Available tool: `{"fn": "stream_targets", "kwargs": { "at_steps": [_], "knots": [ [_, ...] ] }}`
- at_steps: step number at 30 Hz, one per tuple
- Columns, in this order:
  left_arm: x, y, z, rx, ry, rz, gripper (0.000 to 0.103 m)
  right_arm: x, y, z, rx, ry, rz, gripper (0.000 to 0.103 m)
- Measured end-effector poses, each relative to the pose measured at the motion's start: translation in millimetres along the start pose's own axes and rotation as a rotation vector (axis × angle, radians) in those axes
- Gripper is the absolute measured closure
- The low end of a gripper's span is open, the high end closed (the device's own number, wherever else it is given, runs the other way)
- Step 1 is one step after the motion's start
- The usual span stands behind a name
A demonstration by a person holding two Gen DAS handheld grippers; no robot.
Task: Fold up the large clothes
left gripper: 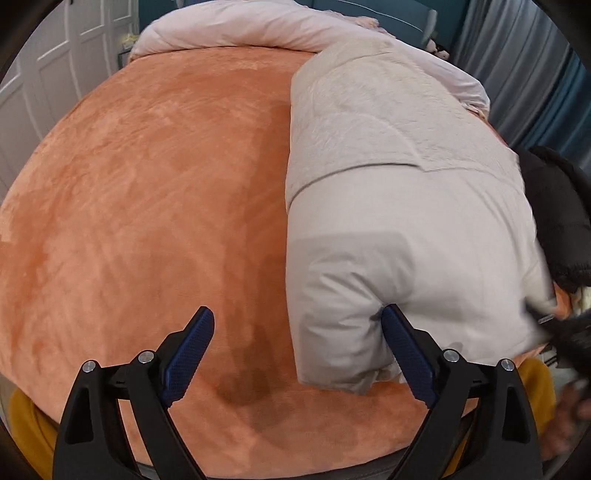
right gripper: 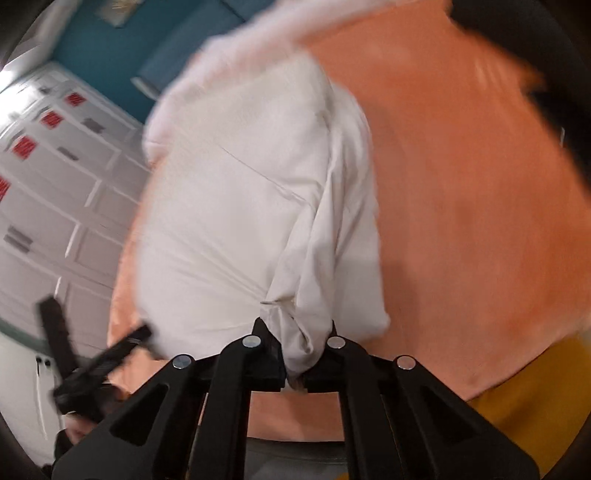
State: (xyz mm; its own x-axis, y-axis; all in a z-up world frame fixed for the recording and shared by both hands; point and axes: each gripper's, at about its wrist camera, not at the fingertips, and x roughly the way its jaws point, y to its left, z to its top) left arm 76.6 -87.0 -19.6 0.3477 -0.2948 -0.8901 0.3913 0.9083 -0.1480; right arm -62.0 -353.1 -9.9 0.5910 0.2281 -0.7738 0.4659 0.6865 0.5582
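Right now I see my left gripper (left gripper: pixel 297 345) with its jaws spread wide and nothing between them, hanging over the orange bedspread (left gripper: pixel 147 206). Its right blue pad (left gripper: pixel 400 347) sits at the near edge of the pale grey garment (left gripper: pixel 399 206); I cannot tell whether it touches the cloth. That garment lies folded into a long bundle on the right side of the bed, running away from me toward the pink duvet (left gripper: pixel 240 26) heaped at the far end. Something black (left gripper: pixel 554 218) lies just beyond the garment's right edge.

From the right wrist view, my right gripper (right gripper: pixel 295 354) has its jaws pressed together on a bunched corner of the same garment (right gripper: pixel 229 206), the cloth gathered into a tight twist where the fingers meet. The picture is blurred. The rest of the garment spreads away over the bedspread (right gripper: pixel 461 184). At lower left the other gripper (right gripper: pixel 92 354) shows as a dark smear, with white panelled doors (right gripper: pixel 48 177) behind it. Mustard-yellow clothing (right gripper: pixel 535 398) shows at the near edge.
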Motion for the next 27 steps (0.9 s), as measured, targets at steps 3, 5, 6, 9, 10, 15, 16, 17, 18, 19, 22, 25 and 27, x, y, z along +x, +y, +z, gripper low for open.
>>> {"fn": "stream_targets", "kwargs": {
  "at_steps": [3,5,6,9,10,15,16,17,18,19,22,25,27],
  "knots": [
    [2,-2,-6,0.031,-0.013,0.030,0.007,24,0,2,-0.003,0.015,-0.038,0.098],
    [-2,-4,-3,0.050,-0.025,0.065,0.008,24,8,7,-0.028,0.015,-0.054,0.096],
    [-6,-5,-3,0.053,-0.029,0.072,0.010,18,11,9,-0.038,0.015,-0.058,0.092],
    [-35,-5,8,0.051,-0.085,0.081,0.014,-13,14,9,-0.038,-0.011,-0.108,0.073],
    [-45,-6,14,0.050,-0.118,0.075,0.014,-26,15,10,-0.037,-0.035,-0.122,0.073],
    [-71,-30,69,0.072,-0.221,0.021,0.013,-78,44,38,-0.098,-0.205,-0.191,0.074],
    [-68,-41,85,0.084,-0.234,0.022,0.013,-79,55,44,-0.138,-0.223,-0.194,0.075],
    [-66,-50,95,0.096,-0.244,0.029,0.012,-75,67,57,-0.182,-0.247,-0.198,0.076],
    [-60,-57,104,0.111,-0.257,0.034,0.012,-69,75,68,-0.209,-0.262,-0.207,0.077],
    [-52,-65,114,0.123,-0.259,0.055,0.012,-63,83,76,-0.230,-0.271,-0.212,0.077],
    [-25,-83,138,0.127,-0.240,0.095,0.012,-32,96,112,-0.260,-0.274,-0.237,0.079],
    [3,-90,155,0.121,-0.223,0.127,0.012,-5,100,137,-0.270,-0.281,-0.272,0.079],
    [21,-93,162,0.127,-0.207,0.148,0.012,14,91,151,-0.280,-0.276,-0.308,0.079]
  ]
}}
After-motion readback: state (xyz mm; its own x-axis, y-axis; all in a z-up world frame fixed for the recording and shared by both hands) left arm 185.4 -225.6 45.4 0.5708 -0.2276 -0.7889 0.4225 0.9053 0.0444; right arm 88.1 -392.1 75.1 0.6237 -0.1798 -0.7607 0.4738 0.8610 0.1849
